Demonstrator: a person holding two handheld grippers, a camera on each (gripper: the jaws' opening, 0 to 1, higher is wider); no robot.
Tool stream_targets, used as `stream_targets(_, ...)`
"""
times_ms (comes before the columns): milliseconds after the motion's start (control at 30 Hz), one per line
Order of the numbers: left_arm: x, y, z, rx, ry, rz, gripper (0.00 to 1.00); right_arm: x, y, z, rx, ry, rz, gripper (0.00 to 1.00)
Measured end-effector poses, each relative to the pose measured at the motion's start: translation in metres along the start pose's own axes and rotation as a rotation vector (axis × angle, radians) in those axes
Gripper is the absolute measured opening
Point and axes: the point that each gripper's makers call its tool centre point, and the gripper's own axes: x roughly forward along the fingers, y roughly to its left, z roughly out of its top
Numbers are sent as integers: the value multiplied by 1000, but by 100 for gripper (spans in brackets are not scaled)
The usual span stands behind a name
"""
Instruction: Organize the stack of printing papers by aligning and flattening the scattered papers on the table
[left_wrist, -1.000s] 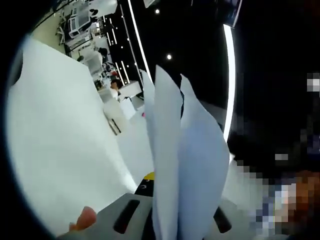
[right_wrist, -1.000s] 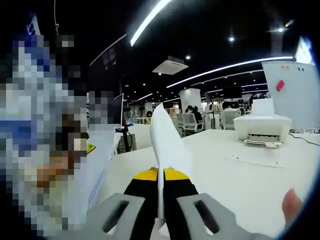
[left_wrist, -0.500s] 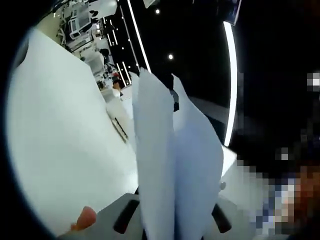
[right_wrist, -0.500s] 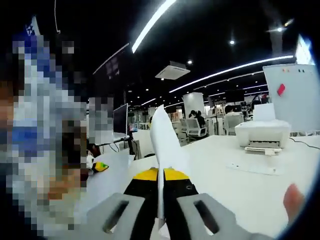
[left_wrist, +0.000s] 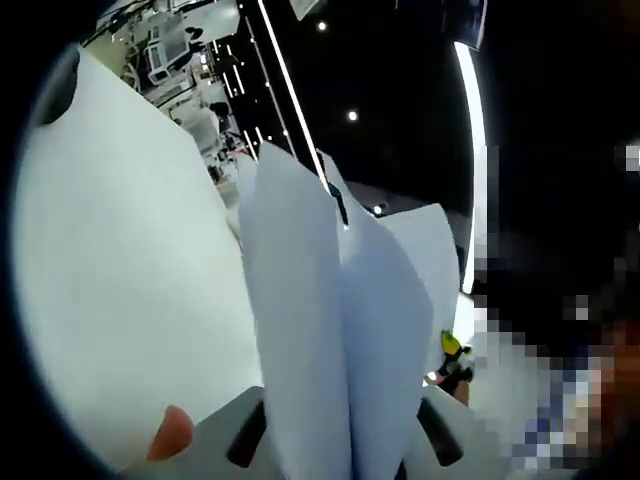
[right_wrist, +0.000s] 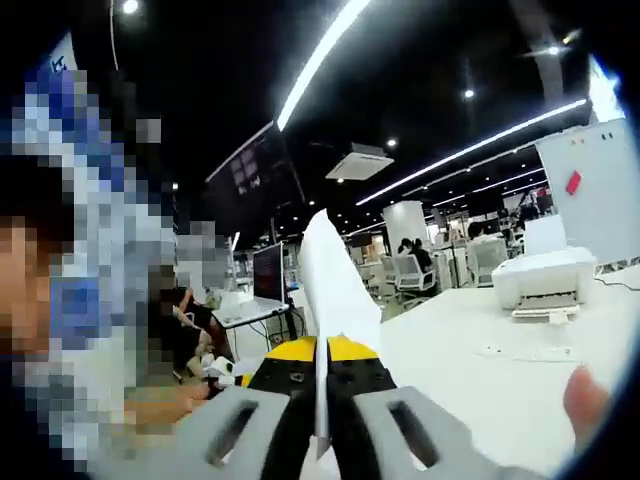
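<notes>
In the left gripper view, thin, smooth white papers (left_wrist: 320, 330) stand up from 6 o'clock and fan toward 12. The left gripper (left_wrist: 335, 465) is squeezed tight on them.

In the right gripper view, one curved white sheet (right_wrist: 335, 290) rises at the middle. The right gripper (right_wrist: 321, 415), with yellow tips, pinches it. A white printer (right_wrist: 545, 280) sits on the smooth white table (right_wrist: 470, 350) at 3 o'clock.

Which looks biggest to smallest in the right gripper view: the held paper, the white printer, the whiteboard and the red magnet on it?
1. Held paper, though it sits right at the camera, so nearness inflates it.
2. Whiteboard, cut off by the view's edge.
3. White printer.
4. Red magnet, clearly the smallest.
</notes>
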Motion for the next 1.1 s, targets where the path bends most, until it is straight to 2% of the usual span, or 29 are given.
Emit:
stream_targets(100,0,0,0,-1,-1,-2,6,-1,17,3,23,-9,23,0)
stream_targets(367,-2,9,6,-82,-11,-7,6,-5,44,13,57,-13,60,0)
stream_targets(567,0,11,3,-85,5,2,6,-7,66,14,114,-19,106,0)
stream_targets(633,-1,12,5,-93,3,-1,6,-4,71,8,119,-10,110,0)
stream_targets(700,-1,12,5,-108,-1,-4,6,2,78,-9,118,29,109,0)
stream_targets(800,-1,13,7,-117,-5,-6,6,7,85,-21,135,56,126,0)
stream_targets(1000,-2,12,7,-127,-4,-18,6,9,96,-19,190,29,171,0)
stream_targets(1100,-2,10,7,-122,-6,-27,6,13,96,-27,258,27,189,0)
